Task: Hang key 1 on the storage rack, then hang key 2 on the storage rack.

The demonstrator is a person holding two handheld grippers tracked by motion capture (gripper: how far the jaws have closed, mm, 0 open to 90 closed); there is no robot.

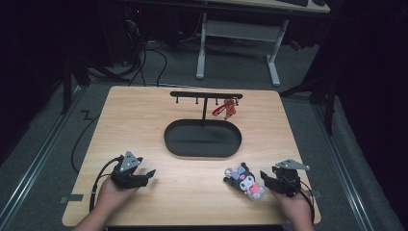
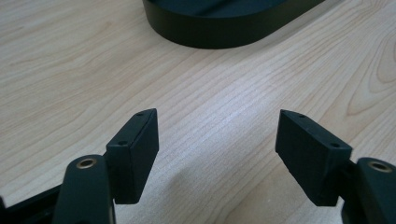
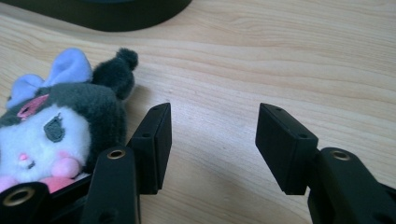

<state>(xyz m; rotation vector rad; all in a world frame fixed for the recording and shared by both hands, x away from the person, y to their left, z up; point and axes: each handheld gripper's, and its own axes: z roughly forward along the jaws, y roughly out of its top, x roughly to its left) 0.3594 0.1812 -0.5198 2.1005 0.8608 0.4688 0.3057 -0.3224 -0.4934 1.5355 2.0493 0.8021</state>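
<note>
The plush toy [image 1: 246, 181] is seen lying on the table [image 1: 144, 125] just beside the right gripper [image 1: 266, 177], outside its spread, empty jaws. The left gripper [image 1: 150, 176], at 7 o'clock from the black tray [image 1: 169, 139], is likewise spread over bare wood, apparently resting idle.

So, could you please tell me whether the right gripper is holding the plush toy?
No: in the right gripper view the plush toy lies on the table beside the right gripper, outside its open, empty jaws.
</note>
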